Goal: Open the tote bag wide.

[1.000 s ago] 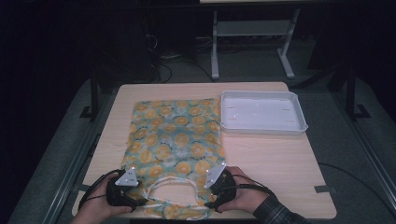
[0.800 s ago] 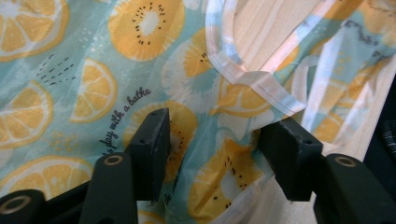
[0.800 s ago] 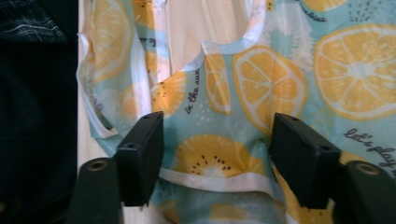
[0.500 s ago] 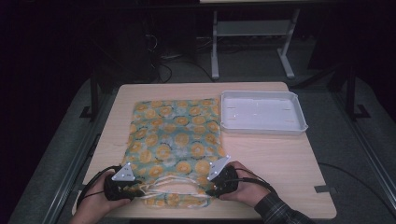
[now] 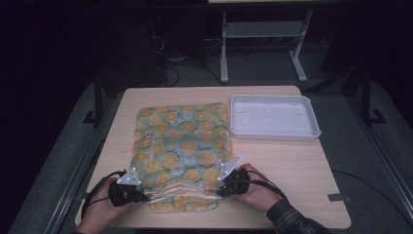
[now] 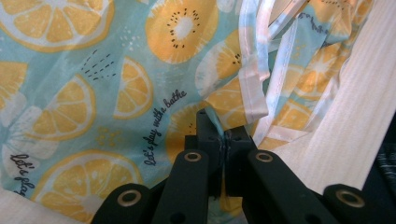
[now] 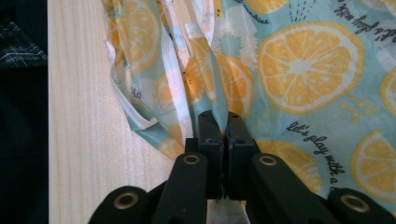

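Observation:
A teal cloth (image 5: 180, 146) printed with orange citrus slices lies spread on the wooden table (image 5: 292, 165); its near edge is gathered into folds. My left gripper (image 5: 146, 197) is at the cloth's near left corner and my right gripper (image 5: 218, 191) at its near right corner. In the left gripper view the black jaws (image 6: 223, 135) have just been closing and now pinch a fold of the cloth (image 6: 93, 84). The right gripper view has its jaws (image 7: 223, 122) pressed together on the cloth (image 7: 303, 65) beside the white hems, after the same closing.
A white rectangular tray (image 5: 272, 134) stands on the table at the far right, touching the cloth's right edge. Bare wood lies right of the right hand. Cables trail from both grippers over the near table edge. Dark floor and a metal stand lie beyond.
Both grippers' jaws have closed onto the near edge of the cloth. The edge between them has gone from a loose curve to stretched folds. The hands have barely shifted.

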